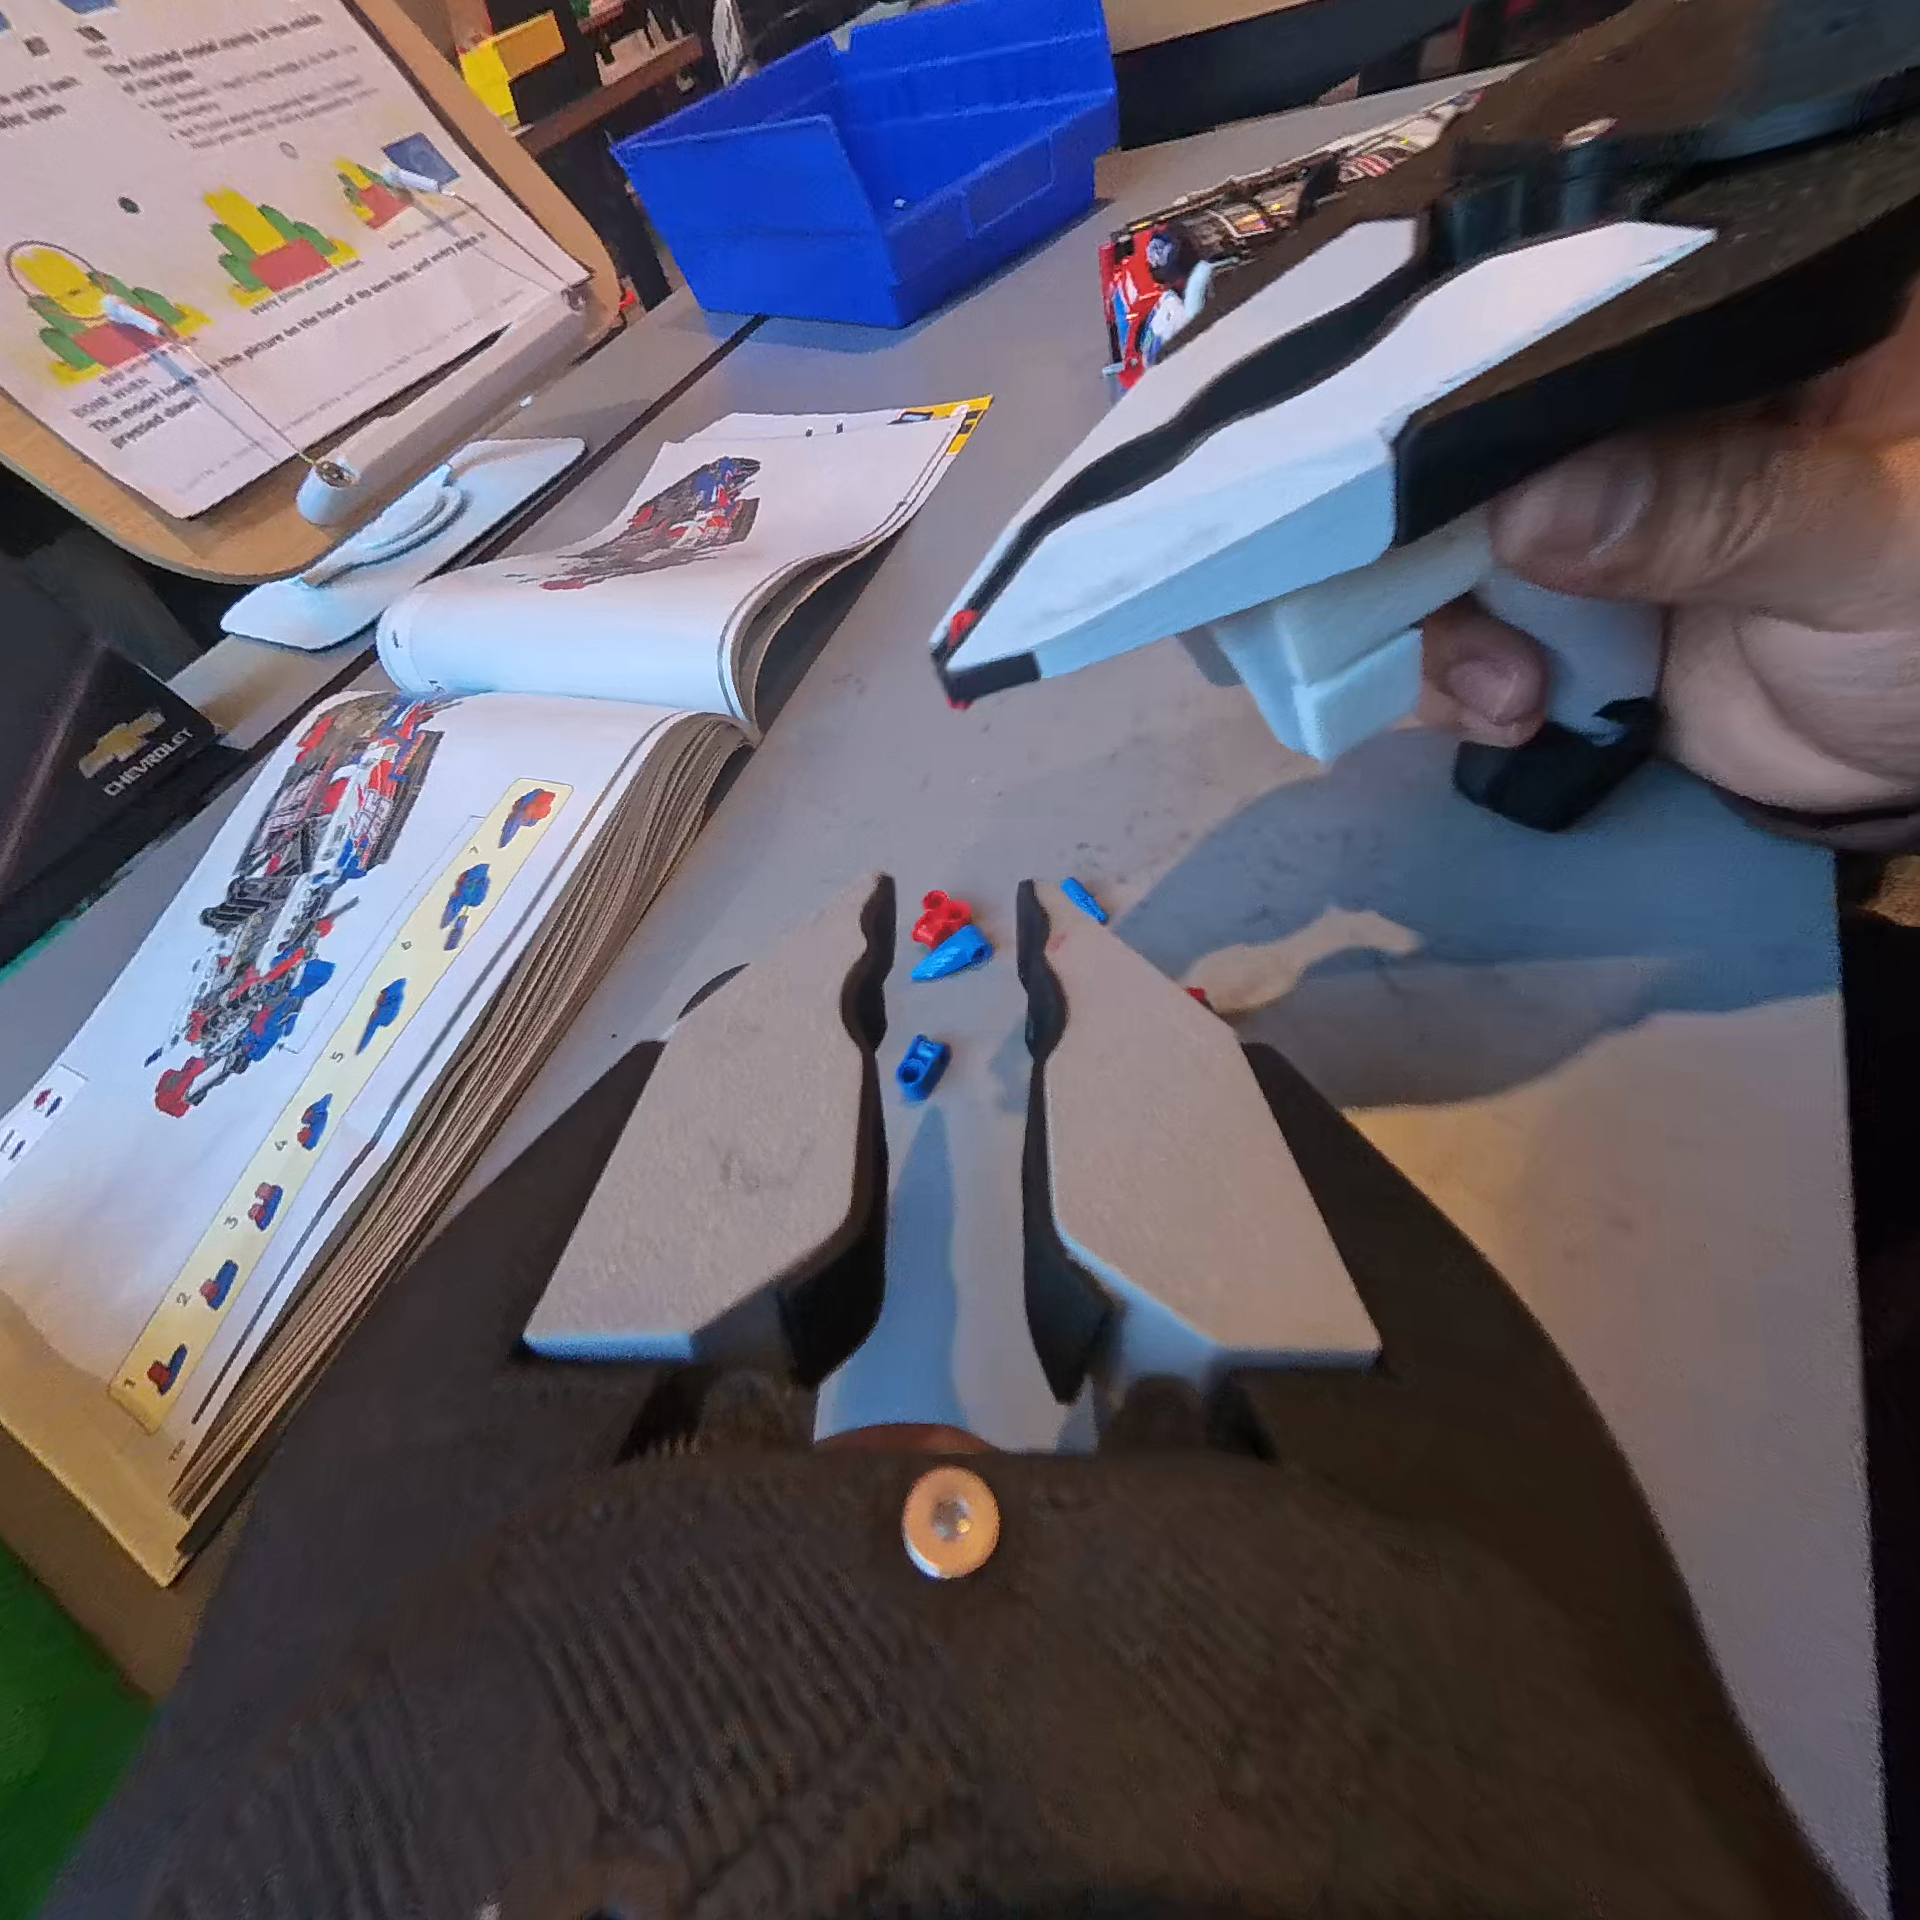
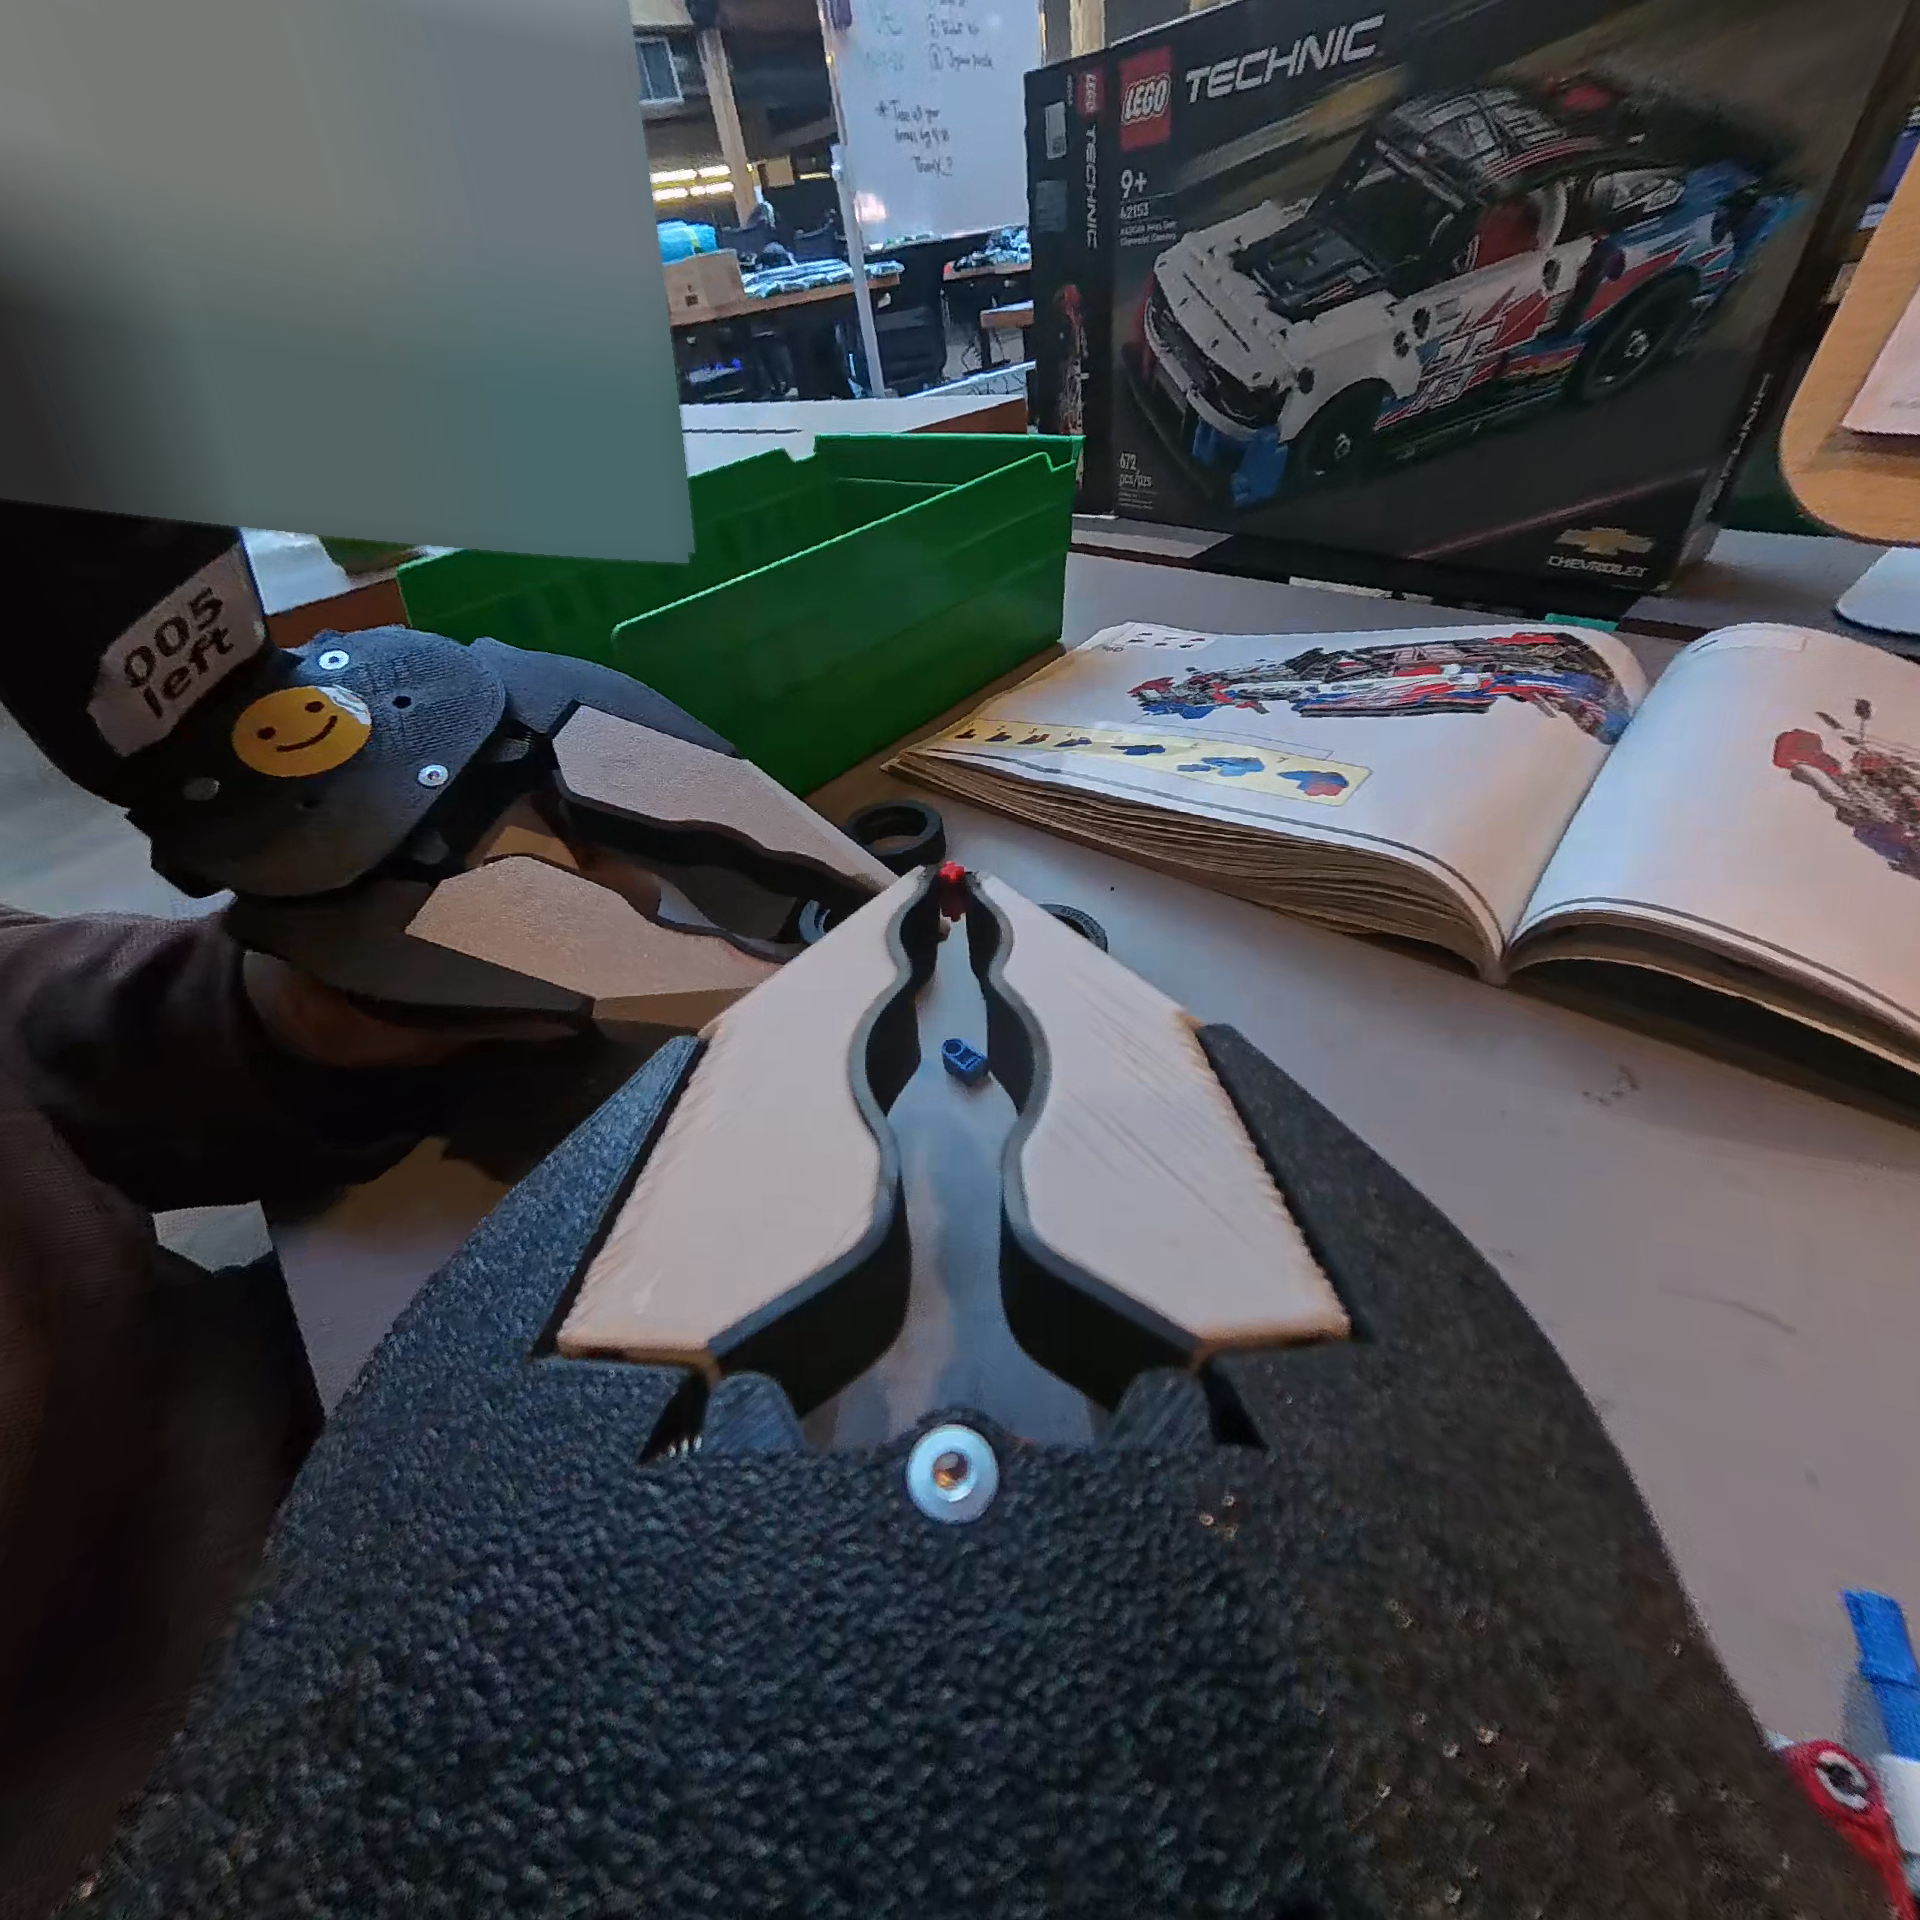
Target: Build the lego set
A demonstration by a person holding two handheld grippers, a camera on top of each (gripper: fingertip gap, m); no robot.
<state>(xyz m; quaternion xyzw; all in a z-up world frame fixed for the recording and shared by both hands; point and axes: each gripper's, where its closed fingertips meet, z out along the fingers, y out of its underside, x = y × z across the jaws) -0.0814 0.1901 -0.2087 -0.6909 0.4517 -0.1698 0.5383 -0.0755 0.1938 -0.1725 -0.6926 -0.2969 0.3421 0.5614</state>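
Observation:
Small Lego pieces lie on the grey table ahead of my left gripper [image 1: 956,883]: a red connector [image 1: 938,914], a blue cone-shaped piece [image 1: 951,954], a blue connector [image 1: 922,1064] and another blue piece [image 1: 1084,900]. My left gripper is open and empty, with the pieces in the gap between its fingers. My right gripper [image 2: 951,883] is shut on a small red pin [image 2: 950,891] at its fingertips; it also shows in the left wrist view [image 1: 961,660], held above the pieces. The blue connector [image 2: 964,1060] shows below it.
An open instruction book [image 1: 468,883] lies left of the pieces. A blue bin [image 1: 883,177] and the partly built car [image 1: 1153,291] stand behind. A green bin [image 2: 862,603], the set's box [image 2: 1455,281] and black tyres [image 2: 896,831] stand beyond the grippers. Left and right tips are no more than a few centimetres apart. It is some 6 cm from my left tips to the blue connector [image 1: 922,1064]. My right wrist view [image 2: 961,1060] looks at it from another angle.

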